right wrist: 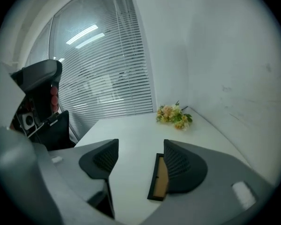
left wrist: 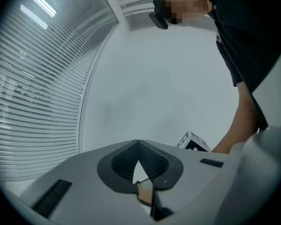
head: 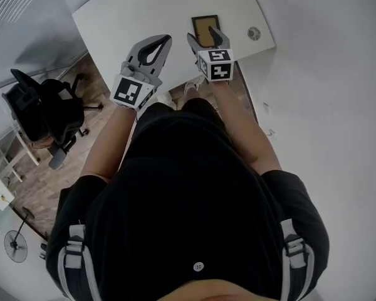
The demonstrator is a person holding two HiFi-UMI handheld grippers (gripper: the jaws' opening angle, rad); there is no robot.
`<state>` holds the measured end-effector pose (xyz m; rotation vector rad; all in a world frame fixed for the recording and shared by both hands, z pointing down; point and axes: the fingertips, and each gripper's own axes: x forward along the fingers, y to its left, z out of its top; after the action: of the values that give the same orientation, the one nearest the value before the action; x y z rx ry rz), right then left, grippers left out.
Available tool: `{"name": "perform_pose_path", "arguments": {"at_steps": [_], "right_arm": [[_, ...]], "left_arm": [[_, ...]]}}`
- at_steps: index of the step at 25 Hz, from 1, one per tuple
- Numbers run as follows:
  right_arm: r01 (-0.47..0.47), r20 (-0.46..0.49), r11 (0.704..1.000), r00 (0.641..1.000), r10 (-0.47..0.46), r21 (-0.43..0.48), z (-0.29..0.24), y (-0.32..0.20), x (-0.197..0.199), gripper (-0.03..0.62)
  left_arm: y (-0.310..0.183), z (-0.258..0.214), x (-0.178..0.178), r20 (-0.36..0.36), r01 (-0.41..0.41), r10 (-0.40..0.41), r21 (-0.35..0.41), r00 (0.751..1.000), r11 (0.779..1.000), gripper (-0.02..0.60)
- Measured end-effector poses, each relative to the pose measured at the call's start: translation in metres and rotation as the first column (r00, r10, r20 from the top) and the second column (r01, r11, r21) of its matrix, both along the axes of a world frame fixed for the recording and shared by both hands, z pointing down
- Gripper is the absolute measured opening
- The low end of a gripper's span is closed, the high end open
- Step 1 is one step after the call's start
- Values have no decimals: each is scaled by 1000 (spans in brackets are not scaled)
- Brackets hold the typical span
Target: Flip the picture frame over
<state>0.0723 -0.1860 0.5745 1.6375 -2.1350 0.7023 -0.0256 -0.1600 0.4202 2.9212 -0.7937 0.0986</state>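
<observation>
Now my right gripper (right wrist: pixel 136 161), jaws apart, points down at the picture frame (right wrist: pixel 159 178) lying on the bench (right wrist: pixel 131 130) just beyond its right jaw. I'd centre on the frame's near edge before closing. My left gripper (head: pixel 165 39) has its jaws together, alongside.

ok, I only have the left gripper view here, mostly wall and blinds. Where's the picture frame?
Observer: The picture frame lies flat on the white table near its right edge, brown panel up.
Operator: Right gripper on it?
Observer: No grip. The right gripper is open, its fingers are apart, and the frame shows partly behind one of them.
Operator: Anything else on the table?
Observer: A bunch of flowers at the far corner by the wall, well clear of the frame.
</observation>
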Motion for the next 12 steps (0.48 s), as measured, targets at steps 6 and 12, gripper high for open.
{"name": "perform_pose_path", "arguments": {"at_steps": [6,12], "right_arm": [[-4,-12,998,1000,4,-57,33,-6,2,280],[-6,-23,994,1000,3,-109,64,-15,2,253]], "left_arm": [[-15,26,7,47,15,-13,-41,999,999,8],[-32,55,6,39,60,-57,-60,998,996,8]]}}
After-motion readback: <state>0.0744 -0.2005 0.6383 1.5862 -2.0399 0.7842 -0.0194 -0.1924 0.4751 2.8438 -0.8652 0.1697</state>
